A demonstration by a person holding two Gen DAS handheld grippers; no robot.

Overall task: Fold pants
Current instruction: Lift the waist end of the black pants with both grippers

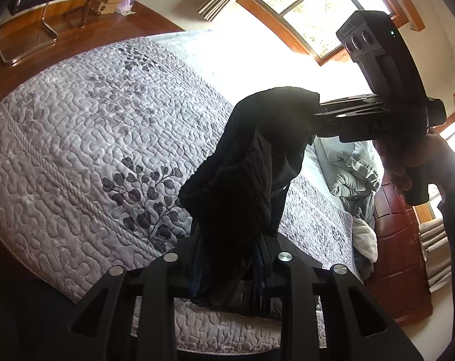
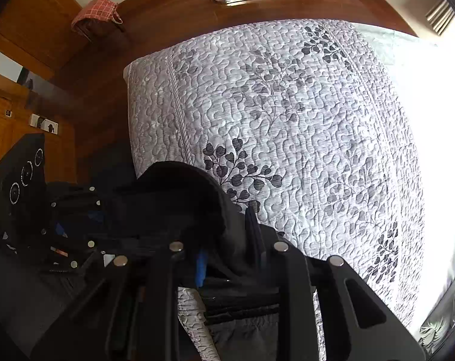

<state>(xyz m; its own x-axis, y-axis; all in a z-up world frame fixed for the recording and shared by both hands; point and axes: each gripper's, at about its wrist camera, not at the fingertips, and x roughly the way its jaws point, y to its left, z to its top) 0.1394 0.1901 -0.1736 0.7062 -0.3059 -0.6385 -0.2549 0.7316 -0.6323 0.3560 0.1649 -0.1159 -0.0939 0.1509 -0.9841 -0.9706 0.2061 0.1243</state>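
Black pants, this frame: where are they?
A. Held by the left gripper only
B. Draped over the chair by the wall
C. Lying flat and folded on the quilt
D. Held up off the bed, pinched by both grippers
D: the black pants hang above the quilt, clamped in the left gripper and also gripped by the right gripper.

Black fabric pants hang over a pale grey quilted bedspread stitched in squiggles, with dark grey leaf sprigs. Reddish-brown wooden floor; red-checked cloth.
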